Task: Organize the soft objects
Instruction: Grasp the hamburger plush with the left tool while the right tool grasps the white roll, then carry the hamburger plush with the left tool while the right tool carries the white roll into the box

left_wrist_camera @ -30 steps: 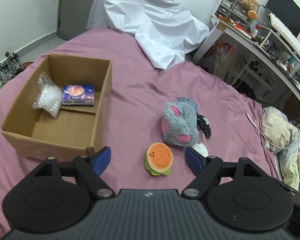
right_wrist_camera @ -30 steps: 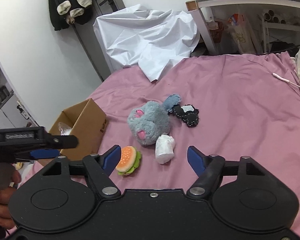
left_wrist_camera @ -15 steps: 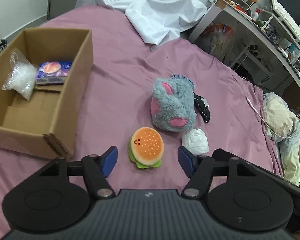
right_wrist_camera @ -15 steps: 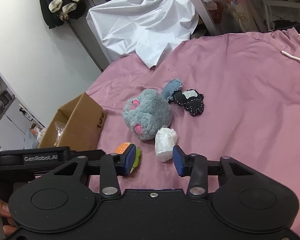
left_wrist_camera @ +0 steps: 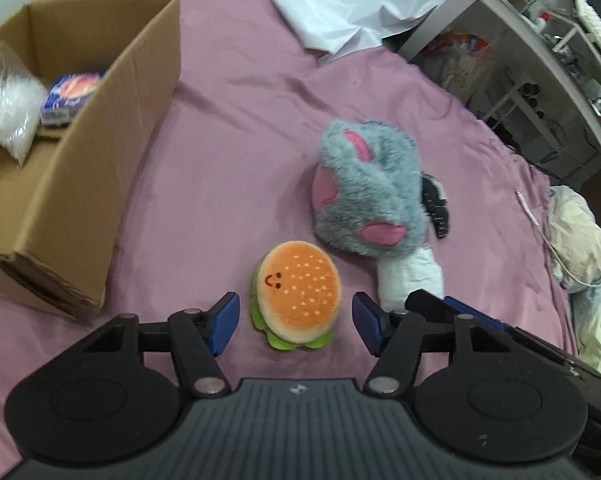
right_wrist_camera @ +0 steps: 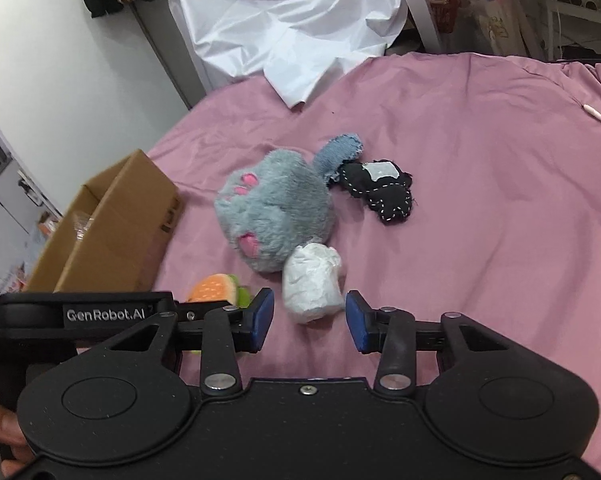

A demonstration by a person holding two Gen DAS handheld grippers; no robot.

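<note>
A plush hamburger (left_wrist_camera: 298, 292) lies on the pink bedsheet; my left gripper (left_wrist_camera: 296, 322) is open with its blue pads on either side of it, not touching. A white crumpled wad (right_wrist_camera: 313, 282) lies just ahead of my open right gripper (right_wrist_camera: 307, 320), between its pads. The wad also shows in the left wrist view (left_wrist_camera: 410, 276). A grey and pink plush toy (left_wrist_camera: 370, 188) lies behind both and also shows in the right wrist view (right_wrist_camera: 274, 208). A black stitched fabric piece (right_wrist_camera: 380, 190) and a blue denim scrap (right_wrist_camera: 338, 152) lie beside it.
An open cardboard box (left_wrist_camera: 112, 128) stands at the left, holding a clear bag of white filling (left_wrist_camera: 10, 116) and a blue packet (left_wrist_camera: 70, 94). A white sheet (right_wrist_camera: 296, 28) is heaped at the far end of the bed. A cluttered desk (left_wrist_camera: 540, 52) stands to the right.
Both grippers have moved forward and down. The hamburger now sits between the left pads and the white wad between the right pads. The right jaws narrowed, then widened slightly.
</note>
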